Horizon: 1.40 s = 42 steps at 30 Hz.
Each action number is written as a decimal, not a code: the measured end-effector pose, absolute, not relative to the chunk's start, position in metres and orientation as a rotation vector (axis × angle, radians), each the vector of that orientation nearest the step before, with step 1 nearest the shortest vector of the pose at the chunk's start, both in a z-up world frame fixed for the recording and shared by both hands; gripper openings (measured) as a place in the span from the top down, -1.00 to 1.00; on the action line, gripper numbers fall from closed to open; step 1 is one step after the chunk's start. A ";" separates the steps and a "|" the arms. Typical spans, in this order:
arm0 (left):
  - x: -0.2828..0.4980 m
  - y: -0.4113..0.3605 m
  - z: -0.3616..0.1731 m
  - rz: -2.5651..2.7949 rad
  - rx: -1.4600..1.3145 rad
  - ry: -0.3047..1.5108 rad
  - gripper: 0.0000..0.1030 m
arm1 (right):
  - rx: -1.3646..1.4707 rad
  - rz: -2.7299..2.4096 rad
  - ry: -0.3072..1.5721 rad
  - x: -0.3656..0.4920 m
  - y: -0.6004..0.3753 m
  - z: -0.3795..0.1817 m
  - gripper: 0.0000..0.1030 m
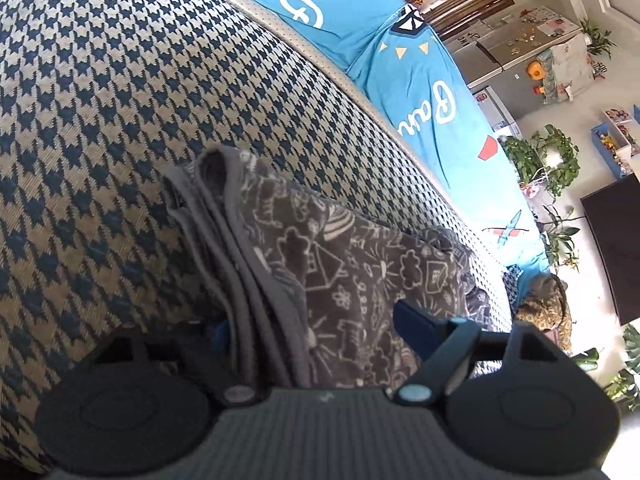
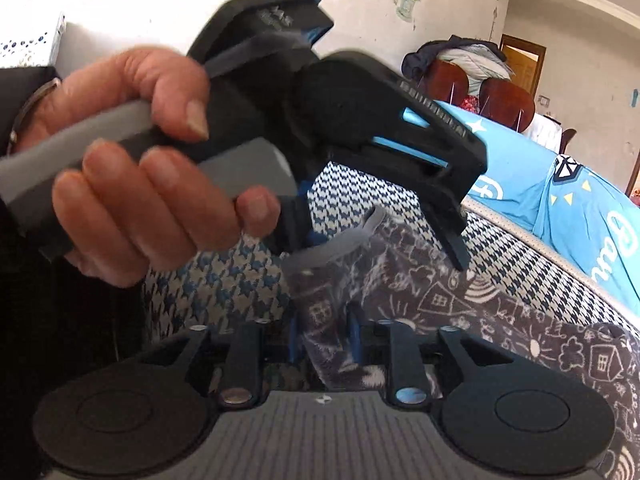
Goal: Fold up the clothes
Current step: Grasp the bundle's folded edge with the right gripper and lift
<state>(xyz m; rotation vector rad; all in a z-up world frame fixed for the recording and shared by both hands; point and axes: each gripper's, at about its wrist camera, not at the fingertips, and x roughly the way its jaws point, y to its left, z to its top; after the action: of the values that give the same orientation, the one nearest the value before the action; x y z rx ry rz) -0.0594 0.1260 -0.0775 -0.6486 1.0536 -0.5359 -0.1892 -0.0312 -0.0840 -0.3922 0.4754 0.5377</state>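
Grey printed garment [image 1: 344, 280] clenched in right gripper [image 2: 326, 344] jaws, left gripper [image 1: 316, 328] jaws released around it

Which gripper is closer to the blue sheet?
Left. The left gripper straddles the cloth at its edge, on the side of the sheet; the right gripper pinches the cloth further back.

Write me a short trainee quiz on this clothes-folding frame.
1. True or false: the grey printed garment lies on the houndstooth upholstery.
2. What sits between the jaws of the right gripper? A) nothing B) the grey printed garment C) a towel
3. What colour is the lettered cover behind the upholstery?
Key: 1 true; 2 B; 3 blue.
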 end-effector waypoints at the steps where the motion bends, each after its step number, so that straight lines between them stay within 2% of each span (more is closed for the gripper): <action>1: -0.059 0.125 -0.077 -0.537 -0.650 1.054 -0.56 | -0.403 0.533 0.477 -0.189 -0.030 -0.085 0.31; 4: -0.058 0.126 -0.077 -0.541 -0.656 1.053 -0.55 | -0.443 0.514 0.474 -0.187 -0.025 -0.092 0.17; 9: -0.060 0.131 -0.078 -0.540 -0.673 1.057 -0.55 | -0.527 0.478 0.444 -0.186 -0.016 -0.101 0.17; 10: -0.061 0.133 -0.078 -0.540 -0.676 1.057 -0.55 | -0.543 0.471 0.437 -0.185 -0.015 -0.102 0.23; 12: -0.063 0.138 -0.079 -0.531 -0.672 1.059 -0.55 | -0.550 0.468 0.432 -0.182 -0.017 -0.103 0.50; 14: -0.061 0.140 -0.081 -0.509 -0.663 1.062 -0.55 | -0.526 0.474 0.428 -0.181 -0.022 -0.101 0.62; 19: -0.047 0.141 -0.087 -0.437 -0.655 1.076 -0.70 | -0.503 0.475 0.414 -0.181 -0.034 -0.093 0.66; 22: -0.037 0.138 -0.091 -0.419 -0.644 1.082 -0.68 | -0.507 0.484 0.406 -0.178 -0.039 -0.090 0.66; 25: -0.031 0.132 -0.093 -0.414 -0.632 1.081 -0.49 | -0.505 0.491 0.402 -0.178 -0.041 -0.089 0.66; 27: -0.029 0.128 -0.095 -0.413 -0.621 1.086 -0.21 | -0.503 0.495 0.401 -0.180 -0.041 -0.090 0.66; 29: -0.030 0.123 -0.095 -0.405 -0.595 1.089 -0.03 | -0.508 0.496 0.395 -0.184 -0.038 -0.091 0.66; 31: -0.031 0.118 -0.094 -0.393 -0.566 1.079 0.24 | -0.516 0.497 0.382 -0.184 -0.036 -0.093 0.66; 36: -0.037 0.110 -0.082 -0.407 -0.550 1.003 0.44 | -0.521 0.480 0.338 -0.185 -0.037 -0.093 0.67; 42: -0.044 0.091 -0.052 -0.403 -0.559 0.943 0.47 | -0.519 0.441 0.262 -0.188 -0.051 -0.075 0.68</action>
<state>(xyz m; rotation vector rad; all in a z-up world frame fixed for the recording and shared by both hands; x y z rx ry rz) -0.0435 0.0911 -0.0519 -0.5587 0.9430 -0.4034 -0.1884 -0.0510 -0.0745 -0.5195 0.2617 0.4413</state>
